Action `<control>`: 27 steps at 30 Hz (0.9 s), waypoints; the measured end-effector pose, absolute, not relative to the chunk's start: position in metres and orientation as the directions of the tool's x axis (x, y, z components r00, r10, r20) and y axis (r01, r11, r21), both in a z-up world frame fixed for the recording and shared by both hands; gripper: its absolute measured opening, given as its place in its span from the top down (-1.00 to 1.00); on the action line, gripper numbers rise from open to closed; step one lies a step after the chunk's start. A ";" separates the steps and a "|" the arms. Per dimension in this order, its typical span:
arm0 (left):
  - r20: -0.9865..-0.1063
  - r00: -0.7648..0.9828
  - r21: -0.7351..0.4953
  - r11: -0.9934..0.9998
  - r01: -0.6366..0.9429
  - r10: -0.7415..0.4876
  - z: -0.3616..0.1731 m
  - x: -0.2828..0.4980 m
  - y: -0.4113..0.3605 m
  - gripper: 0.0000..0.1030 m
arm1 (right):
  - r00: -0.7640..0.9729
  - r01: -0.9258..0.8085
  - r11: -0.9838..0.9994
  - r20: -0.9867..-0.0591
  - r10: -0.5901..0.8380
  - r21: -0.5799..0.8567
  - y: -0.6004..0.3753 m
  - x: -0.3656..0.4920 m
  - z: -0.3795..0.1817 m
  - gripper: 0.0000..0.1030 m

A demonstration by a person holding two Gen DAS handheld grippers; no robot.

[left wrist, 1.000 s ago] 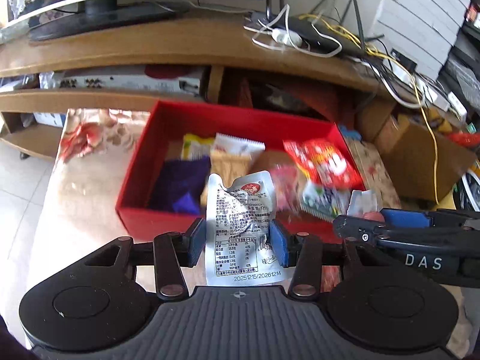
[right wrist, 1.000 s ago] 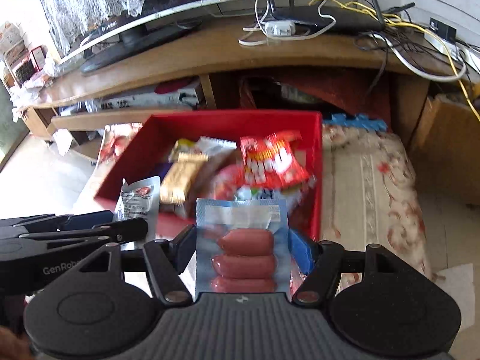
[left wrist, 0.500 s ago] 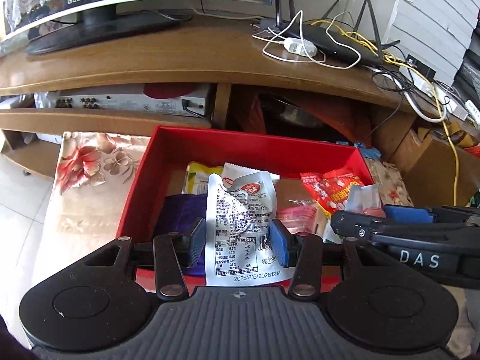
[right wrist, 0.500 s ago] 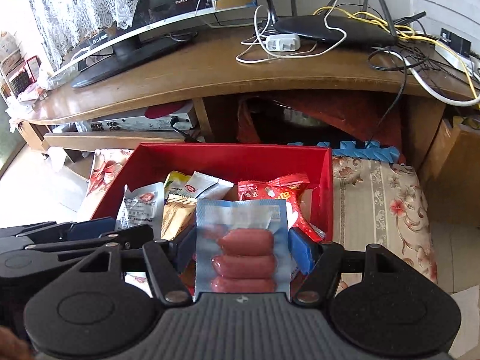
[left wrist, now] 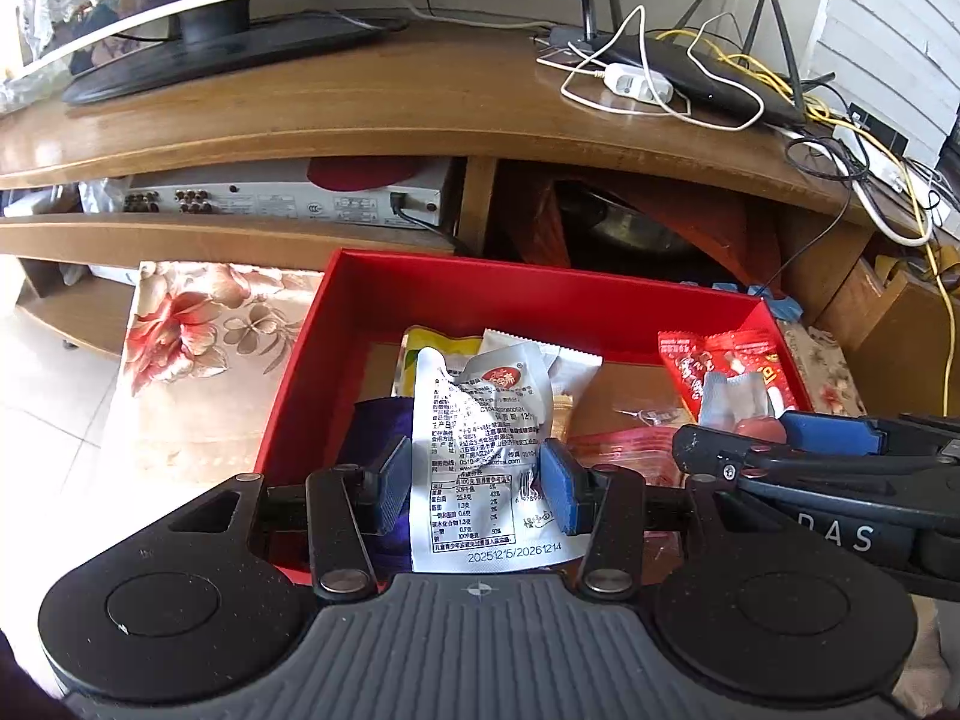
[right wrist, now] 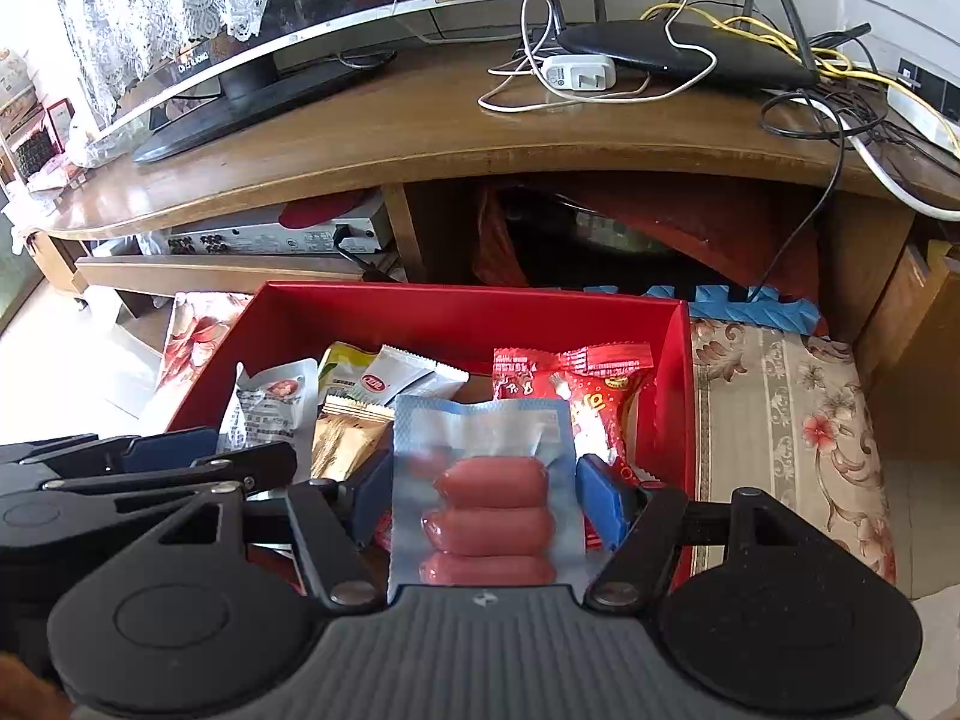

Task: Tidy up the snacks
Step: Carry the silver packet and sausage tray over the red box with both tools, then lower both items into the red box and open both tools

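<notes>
Left gripper (left wrist: 475,487) pinches a silver packet (left wrist: 480,456) and right gripper (right wrist: 487,495) pinches a sausage pack (right wrist: 486,489), both over the red box's (right wrist: 468,312) near side

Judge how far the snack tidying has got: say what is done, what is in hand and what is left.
Done: several packets, among them a red packet and a gold packet, already lie in the red box. In hand: the left gripper grips a silver pouch and the right gripper a sausage pack, both over the box. Left: release both into it.
</notes>
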State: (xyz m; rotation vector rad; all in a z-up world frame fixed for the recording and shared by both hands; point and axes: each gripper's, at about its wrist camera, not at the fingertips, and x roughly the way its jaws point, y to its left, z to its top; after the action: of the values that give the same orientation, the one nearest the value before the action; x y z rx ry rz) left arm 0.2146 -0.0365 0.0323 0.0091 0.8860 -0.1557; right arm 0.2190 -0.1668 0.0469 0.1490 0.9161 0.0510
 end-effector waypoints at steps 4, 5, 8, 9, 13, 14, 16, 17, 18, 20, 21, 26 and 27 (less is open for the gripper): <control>-0.776 0.618 -0.047 0.990 0.136 -0.122 0.029 0.218 -0.036 -0.05 | 0.605 0.020 0.989 -0.789 0.104 0.146 -0.167 0.223 0.042 -0.27; -0.777 0.618 -0.044 0.990 0.136 -0.120 0.028 0.218 -0.036 -0.05 | 0.606 0.020 0.990 -0.789 0.100 0.141 -0.166 0.223 0.041 -0.27; -0.779 0.616 -0.035 0.990 0.136 -0.112 0.026 0.220 -0.036 -0.05 | 0.606 0.018 0.992 -0.790 0.091 0.128 -0.164 0.225 0.039 -0.27; -0.781 0.615 -0.033 0.990 0.135 -0.110 0.025 0.221 -0.036 -0.05 | 0.605 0.018 0.992 -0.791 0.091 0.127 -0.164 0.226 0.038 -0.27; -0.788 0.606 -0.024 0.990 0.137 -0.103 0.021 0.222 -0.037 -0.05 | 0.600 0.016 0.994 -0.796 0.077 0.108 -0.163 0.227 0.033 -0.27; -0.790 0.604 -0.021 0.990 0.136 -0.100 0.020 0.222 -0.037 -0.05 | 0.601 0.016 0.995 -0.796 0.068 0.097 -0.162 0.228 0.032 -0.27; -0.793 0.601 -0.018 0.990 0.137 -0.098 0.019 0.222 -0.037 -0.05 | 0.600 0.016 0.996 -0.797 0.062 0.089 -0.161 0.227 0.032 -0.27; -0.794 0.600 -0.018 0.991 0.136 -0.097 0.019 0.222 -0.038 -0.06 | 0.600 0.018 0.996 -0.798 0.060 0.088 -0.161 0.228 0.031 -0.28; -0.795 0.598 -0.017 0.990 0.137 -0.096 0.018 0.222 -0.038 -0.06 | 0.599 0.019 0.996 -0.799 0.057 0.086 -0.161 0.228 0.031 -0.28; -0.796 0.598 -0.013 0.990 0.138 -0.094 0.018 0.222 -0.038 -0.06 | 0.599 0.021 0.997 -0.799 0.052 0.081 -0.161 0.228 0.030 -0.29; -0.797 0.597 -0.010 0.990 0.139 -0.092 0.018 0.222 -0.038 -0.06 | 0.599 0.020 0.997 -0.799 0.050 0.078 -0.161 0.228 0.030 -0.29; -0.799 0.596 0.000 0.990 0.144 -0.086 0.016 0.222 -0.038 -0.07 | 0.601 0.019 0.998 -0.799 0.037 0.060 -0.159 0.228 0.029 -0.31; -0.798 0.596 0.002 0.989 0.145 -0.086 0.016 0.222 -0.038 -0.06 | 0.602 0.019 0.998 -0.798 0.037 0.060 -0.159 0.228 0.030 -0.31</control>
State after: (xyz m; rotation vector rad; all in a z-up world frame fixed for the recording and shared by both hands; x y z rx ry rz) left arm 0.2219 -0.0384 0.0163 0.0690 0.9227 -0.1342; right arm 0.2278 -0.1587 0.0296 0.0646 0.9252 0.0104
